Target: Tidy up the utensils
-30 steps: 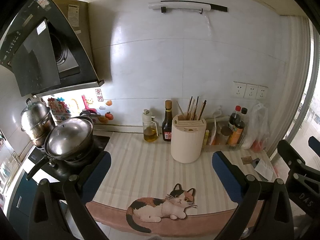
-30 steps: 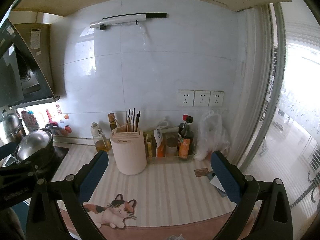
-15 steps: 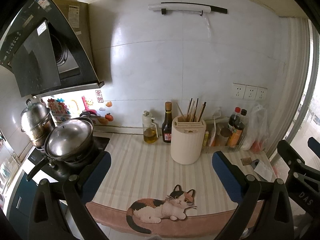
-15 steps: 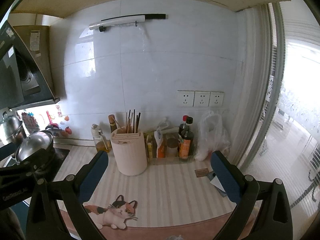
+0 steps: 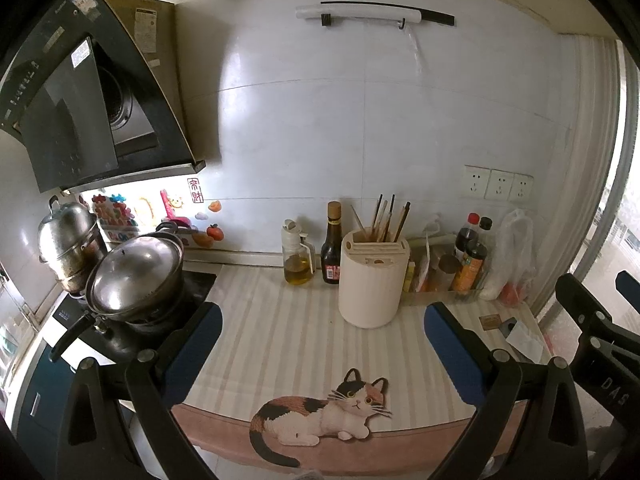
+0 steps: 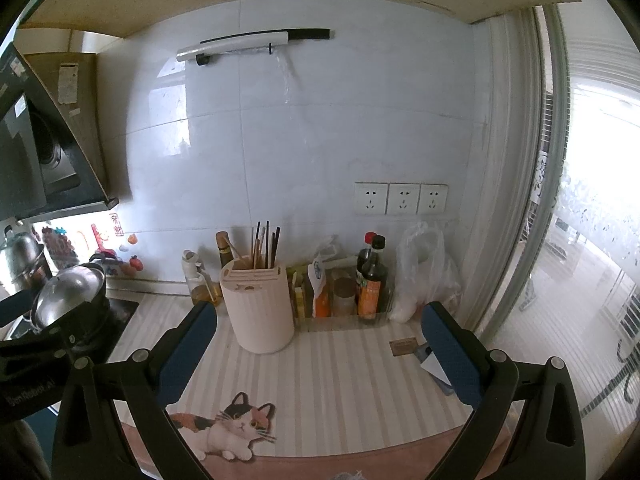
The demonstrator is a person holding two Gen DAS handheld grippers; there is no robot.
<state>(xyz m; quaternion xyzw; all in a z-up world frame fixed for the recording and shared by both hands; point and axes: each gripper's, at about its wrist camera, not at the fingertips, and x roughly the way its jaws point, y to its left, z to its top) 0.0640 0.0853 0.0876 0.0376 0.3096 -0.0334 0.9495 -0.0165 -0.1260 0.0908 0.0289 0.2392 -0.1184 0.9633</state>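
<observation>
Chopsticks [image 5: 390,216] are seen standing upright in a cream utensil holder [image 5: 372,280], just right of centre in the left wrist view and left of centre in the right wrist view [image 6: 258,306]. The holder rests on a striped tabletop [image 5: 288,332] covered by a mat with a cat picture [image 5: 328,412] at the lower middle of the frame. An oil dispenser [image 5: 297,258] and a dark sauce bottle [image 5: 332,256] are placed just left of the holder, against the white tiled wall. To the holder's right, packets and bottles [image 6: 372,280] are lined up, with a plastic bag [image 6: 424,272] beside them. A lidded steel pot [image 5: 134,276] sits on the stove at the left edge.

The left hand-held gripper [image 5: 322,350] is held above the tabletop's near edge with its blue-padded fingers spread wide and nothing between them. The right hand-held gripper [image 6: 318,354] is likewise spread wide and empty, well short of the holder.
</observation>
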